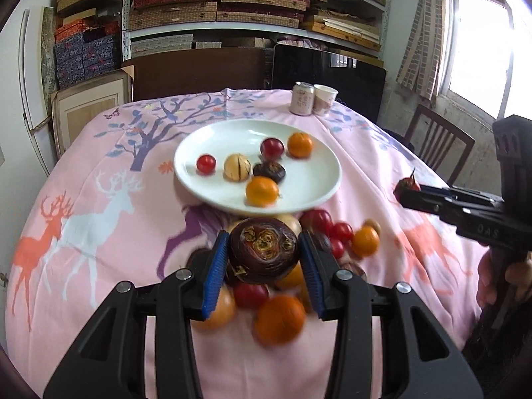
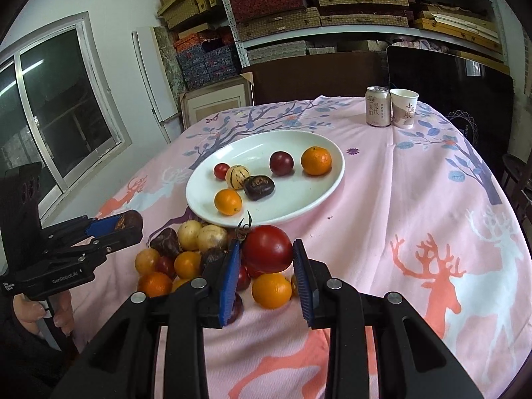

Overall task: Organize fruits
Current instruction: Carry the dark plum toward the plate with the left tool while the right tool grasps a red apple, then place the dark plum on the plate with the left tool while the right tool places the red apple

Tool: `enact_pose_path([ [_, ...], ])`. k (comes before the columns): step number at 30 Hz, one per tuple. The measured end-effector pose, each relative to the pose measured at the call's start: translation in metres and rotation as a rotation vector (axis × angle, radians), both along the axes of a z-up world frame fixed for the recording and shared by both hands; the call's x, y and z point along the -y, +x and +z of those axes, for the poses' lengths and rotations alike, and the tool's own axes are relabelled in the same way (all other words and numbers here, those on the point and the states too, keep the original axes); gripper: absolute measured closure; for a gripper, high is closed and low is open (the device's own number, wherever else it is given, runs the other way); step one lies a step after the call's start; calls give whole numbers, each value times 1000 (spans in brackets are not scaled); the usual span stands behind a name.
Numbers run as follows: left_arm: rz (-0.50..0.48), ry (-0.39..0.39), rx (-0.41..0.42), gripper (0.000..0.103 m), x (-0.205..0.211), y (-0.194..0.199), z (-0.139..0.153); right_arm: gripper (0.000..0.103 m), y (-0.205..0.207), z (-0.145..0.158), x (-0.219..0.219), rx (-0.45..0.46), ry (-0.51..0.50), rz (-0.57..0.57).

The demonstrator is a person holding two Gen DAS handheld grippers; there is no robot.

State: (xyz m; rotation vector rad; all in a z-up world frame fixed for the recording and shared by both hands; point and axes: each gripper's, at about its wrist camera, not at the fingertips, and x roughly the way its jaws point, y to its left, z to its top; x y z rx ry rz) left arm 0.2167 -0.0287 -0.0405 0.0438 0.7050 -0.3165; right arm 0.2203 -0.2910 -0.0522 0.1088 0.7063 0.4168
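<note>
Blue pads of the left gripper clamp a dark brown water chestnut from both sides, held above the blurred fruit pile, probably clear of it. The right gripper grips a red tomato between its pads, just before the white plate on the pink tablecloth.

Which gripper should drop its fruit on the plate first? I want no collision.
Probably left: the left gripper with its water chestnut faces the plate directly; the right gripper with its tomato approaches from beside.
</note>
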Motion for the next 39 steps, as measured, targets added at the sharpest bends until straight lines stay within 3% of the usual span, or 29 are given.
enact_pose_path([
  [7,35,-17,-72,61,4,79,-14,71,54,-1,-26,-26,-19,15],
  [13,52,-24,-126,61,6,120,-29,69,89,-13,-41,-66,-57,7],
  [16,69,-34,-130,52,3,123,-33,69,91,-15,-43,-61,-57,8],
  [22,75,-47,-70,39,-3,98,-17,68,71,-9,-32,-30,-42,-10],
  [33,-45,11,-87,38,6,-6,-29,59,11,-24,1,-65,4,-41],
  [39,-71,17,-128,38,11,-37,-49,42,-14,-43,6,-91,6,-62],
])
